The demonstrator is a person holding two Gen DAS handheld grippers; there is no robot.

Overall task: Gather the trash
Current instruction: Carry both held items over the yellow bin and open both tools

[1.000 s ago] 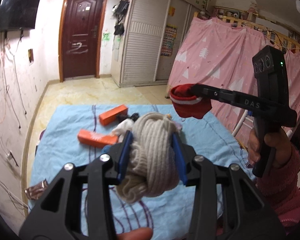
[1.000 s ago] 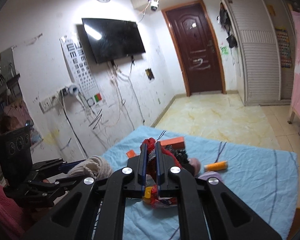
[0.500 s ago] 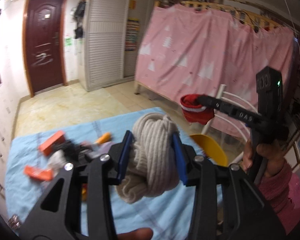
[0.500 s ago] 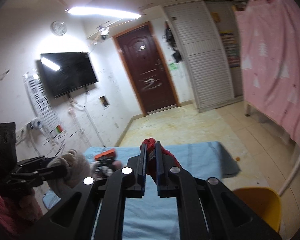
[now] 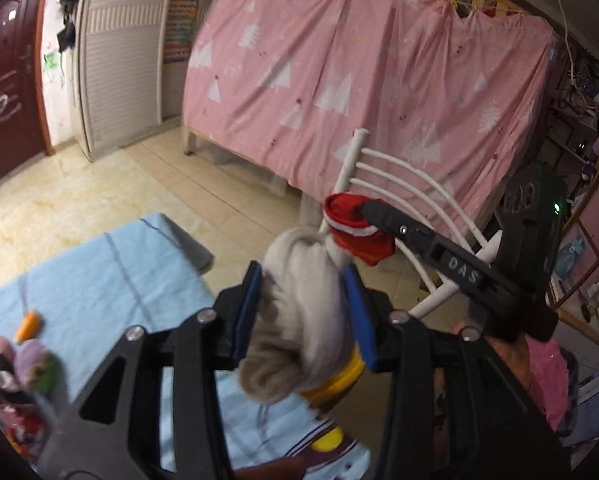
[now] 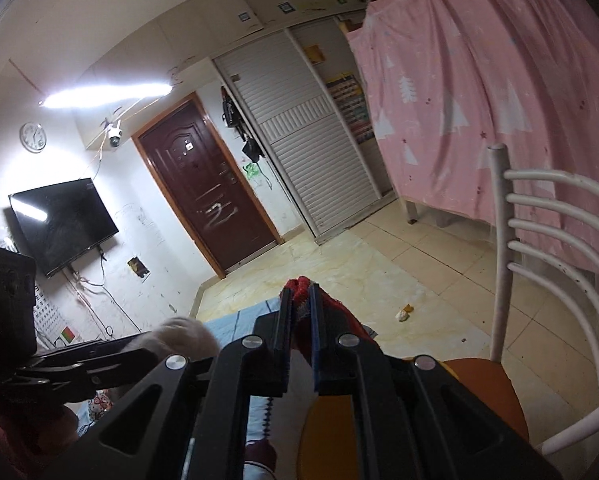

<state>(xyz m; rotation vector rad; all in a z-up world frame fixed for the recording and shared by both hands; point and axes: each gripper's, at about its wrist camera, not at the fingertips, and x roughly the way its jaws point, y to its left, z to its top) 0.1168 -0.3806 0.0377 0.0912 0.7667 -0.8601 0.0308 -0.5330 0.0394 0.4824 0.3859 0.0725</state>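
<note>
My left gripper (image 5: 305, 276) is shut on a rolled beige knit sock (image 5: 303, 320), held in the air past the table's right edge. My right gripper (image 6: 299, 300) is shut on a red sock with a white band (image 6: 331, 320); it also shows in the left wrist view (image 5: 355, 228), just above and right of the beige sock. The left gripper with the beige sock shows in the right wrist view (image 6: 187, 334) at lower left. Both socks hang over a chair with an orange-yellow seat (image 6: 479, 396).
A blue-cloth table (image 5: 99, 280) lies at left with an orange item (image 5: 29, 322) and a pile of small things (image 5: 27, 364) on it. A white metal chair back (image 6: 539, 248) stands at right. Pink curtain (image 5: 359, 80) behind. A scrap lies on the floor (image 6: 403, 312).
Both grippers have swung to the right, away from the table and toward the chair, with the socks still held. The table's clutter has slid to the left edge of view.
</note>
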